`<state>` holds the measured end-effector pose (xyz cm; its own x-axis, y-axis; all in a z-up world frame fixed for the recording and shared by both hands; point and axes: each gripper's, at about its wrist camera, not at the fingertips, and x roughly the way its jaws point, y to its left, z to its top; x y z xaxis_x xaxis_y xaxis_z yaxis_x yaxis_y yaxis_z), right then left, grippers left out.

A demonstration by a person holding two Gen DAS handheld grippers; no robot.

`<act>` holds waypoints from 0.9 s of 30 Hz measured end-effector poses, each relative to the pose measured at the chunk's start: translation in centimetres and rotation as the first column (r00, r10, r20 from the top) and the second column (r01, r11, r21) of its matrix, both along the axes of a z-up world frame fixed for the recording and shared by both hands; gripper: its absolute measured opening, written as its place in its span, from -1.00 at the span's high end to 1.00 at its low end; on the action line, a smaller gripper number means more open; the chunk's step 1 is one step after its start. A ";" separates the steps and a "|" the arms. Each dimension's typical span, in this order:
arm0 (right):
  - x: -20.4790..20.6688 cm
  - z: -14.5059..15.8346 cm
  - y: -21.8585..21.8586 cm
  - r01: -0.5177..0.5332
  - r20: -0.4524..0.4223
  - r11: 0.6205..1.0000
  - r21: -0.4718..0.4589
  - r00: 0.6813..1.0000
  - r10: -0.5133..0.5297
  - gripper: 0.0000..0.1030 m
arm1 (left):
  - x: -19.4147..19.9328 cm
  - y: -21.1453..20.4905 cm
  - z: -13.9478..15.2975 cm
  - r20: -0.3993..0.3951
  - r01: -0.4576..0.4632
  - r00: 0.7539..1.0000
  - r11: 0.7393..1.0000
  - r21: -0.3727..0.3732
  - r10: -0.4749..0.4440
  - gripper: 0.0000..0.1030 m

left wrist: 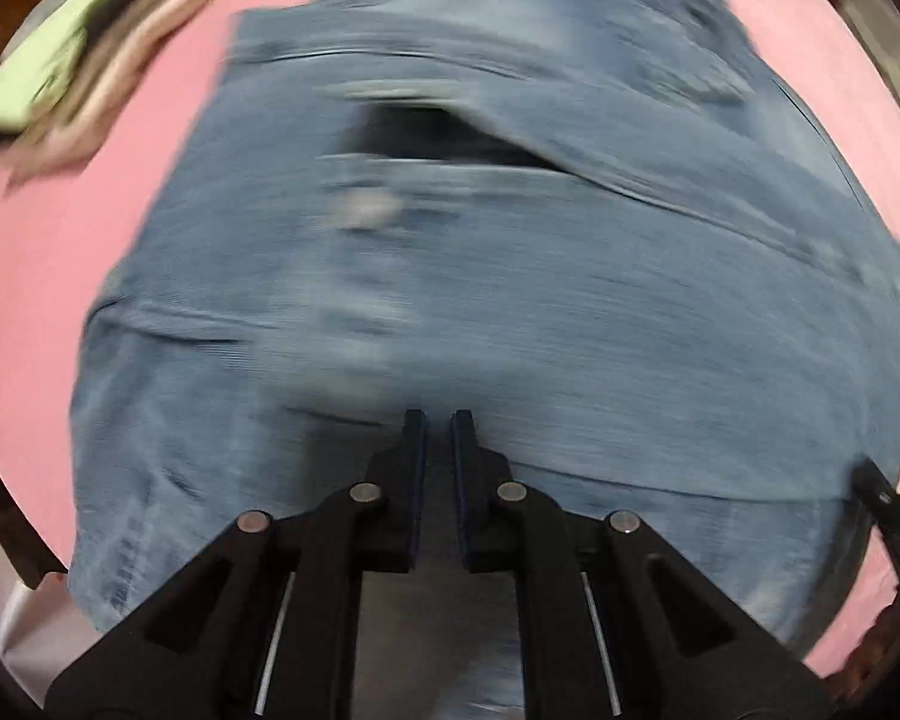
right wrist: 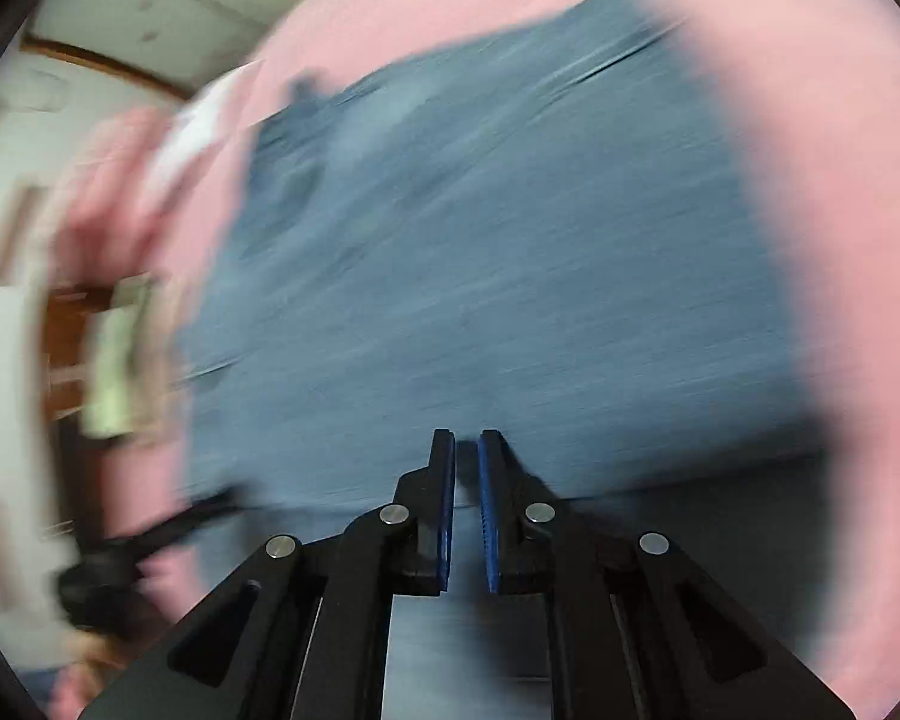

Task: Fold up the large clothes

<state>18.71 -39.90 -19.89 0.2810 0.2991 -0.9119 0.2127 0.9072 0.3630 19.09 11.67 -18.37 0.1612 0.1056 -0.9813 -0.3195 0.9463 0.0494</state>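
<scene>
Two grippers were down on one blue denim garment (left wrist: 510, 300) spread over the pink sheet (left wrist: 42, 300). Left gripper (left wrist: 438, 420) had its jaws nearly together at a fold edge; denim ran under them, a pinch likely, not certain. Right gripper (right wrist: 465, 438) was the same, at the near edge. Garment lay doubled directly ahead of both tools, so folding looked partway done; more folds and stacking remained, I'd judge. Denim looked heavy, ribbed, seamed, faded. Folded pile (left wrist: 90, 48) sat far left of the left tool.
</scene>
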 end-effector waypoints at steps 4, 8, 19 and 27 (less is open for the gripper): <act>-1.9 0.1 -6.9 0.149 0.033 0.989 0.021 0.988 -0.149 1.00 | -1.6 2.8 -0.2 0.069 0.025 0.998 0.989 -0.145 -0.015 0.98; -1.7 1.3 -5.9 0.094 0.071 0.990 -0.104 0.994 -0.087 1.00 | -1.5 -1.1 0.4 0.024 0.141 0.989 0.987 0.082 -0.144 0.98; 2.3 -3.5 7.5 -0.117 -0.001 0.928 0.354 0.992 0.126 1.00 | 1.4 -10.5 0.9 0.104 0.293 0.956 0.929 -0.226 -0.276 0.97; 10.1 -3.3 7.0 -0.110 0.141 0.962 0.252 0.987 0.076 1.00 | 8.7 -6.6 2.1 0.233 0.203 0.960 0.957 -0.208 -0.153 0.97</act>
<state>28.79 -32.91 -23.22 0.3511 0.5495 -0.7581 0.0681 0.7925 0.6060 27.76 5.02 -16.26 0.3640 -0.1656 -0.9166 -0.1245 0.9666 -0.2240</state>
